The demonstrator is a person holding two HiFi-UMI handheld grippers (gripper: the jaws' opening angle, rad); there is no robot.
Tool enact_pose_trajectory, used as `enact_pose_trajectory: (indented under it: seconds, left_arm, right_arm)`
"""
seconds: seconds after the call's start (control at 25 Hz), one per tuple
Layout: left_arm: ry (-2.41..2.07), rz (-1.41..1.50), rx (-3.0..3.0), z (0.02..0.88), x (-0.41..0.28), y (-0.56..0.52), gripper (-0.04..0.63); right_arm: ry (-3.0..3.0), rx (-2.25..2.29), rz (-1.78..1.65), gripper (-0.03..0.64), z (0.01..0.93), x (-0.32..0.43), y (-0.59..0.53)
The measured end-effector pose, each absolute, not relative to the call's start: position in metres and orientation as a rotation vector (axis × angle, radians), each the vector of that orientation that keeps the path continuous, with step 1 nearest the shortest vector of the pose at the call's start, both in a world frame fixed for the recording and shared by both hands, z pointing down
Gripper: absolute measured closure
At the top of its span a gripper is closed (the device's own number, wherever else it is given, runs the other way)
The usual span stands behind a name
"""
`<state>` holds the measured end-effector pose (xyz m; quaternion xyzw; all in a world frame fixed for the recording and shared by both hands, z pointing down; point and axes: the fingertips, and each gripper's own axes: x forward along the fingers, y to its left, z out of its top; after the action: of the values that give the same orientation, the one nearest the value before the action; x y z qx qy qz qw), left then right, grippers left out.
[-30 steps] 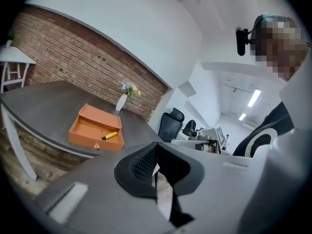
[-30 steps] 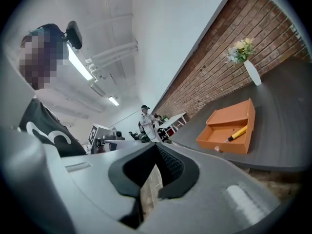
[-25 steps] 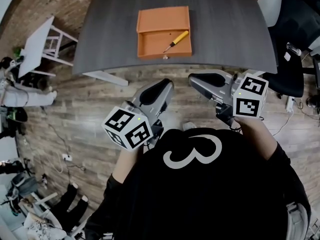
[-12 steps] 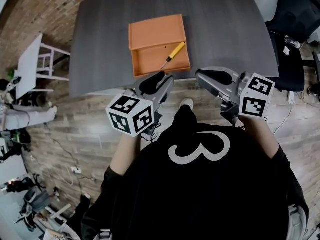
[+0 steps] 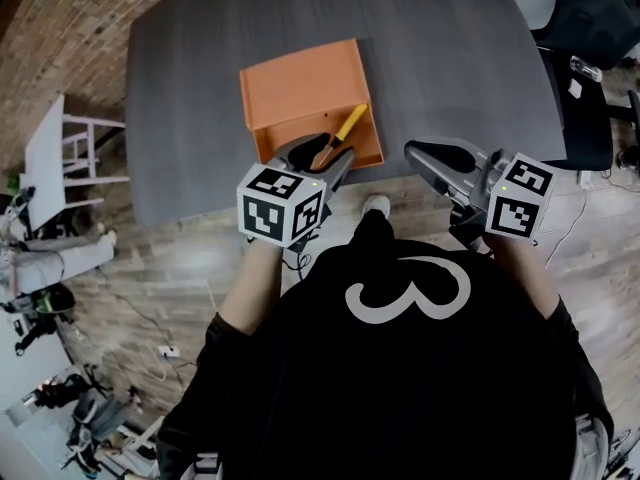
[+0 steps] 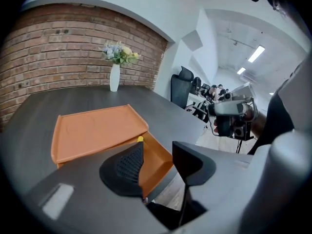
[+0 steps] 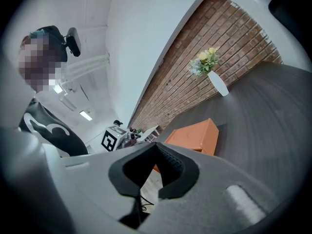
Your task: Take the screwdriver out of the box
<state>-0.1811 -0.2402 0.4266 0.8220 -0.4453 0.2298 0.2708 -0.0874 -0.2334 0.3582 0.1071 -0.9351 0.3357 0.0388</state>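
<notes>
**Left claw (image 5: 318, 158) brought to the box (image 5: 300, 88) at the tabletop (image 5: 450, 68) edge**
The screwdriver (image 5: 341, 132) is seen lying aslant in the box's open tray. It is just beyond the widely parted, opening jaws, with nothing between them. The right claw (image 7: 156, 148) is held closed and empty off the edge. On a slanted approach the tray wall might be pinched instead, or the box shoved.

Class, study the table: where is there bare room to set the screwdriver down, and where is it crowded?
Free: the dark grey table right of the orange box, and the strip left of it. Crowded: the box's near compartment, where the yellow-handled screwdriver lies and the left tongs, opening with nothing gripped, hover.
</notes>
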Motion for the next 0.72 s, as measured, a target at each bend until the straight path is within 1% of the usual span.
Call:
enact_pose_trajectory:
  seconds: [0.08,0.32,0.72]
  left_arm:
    - [-1.173,0.669,2.203,0.44,-0.182,-0.248,0.382]
    - [-1.129,0.818,2.132,0.478,-0.179,-0.268,0.385]
    - [-1.098,0.976,2.071,0.522,-0.178,-0.282,0.394]
  right_arm:
    - [-2.863,0.362,1.05,0.615,0.362,-0.083,-0.241]
    - [-2.84,0.438,1.111,0.615,0.377,-0.065,-0.256]
    - [-2.816,0.519,1.166,0.615,0.39,-0.048,-0.264]
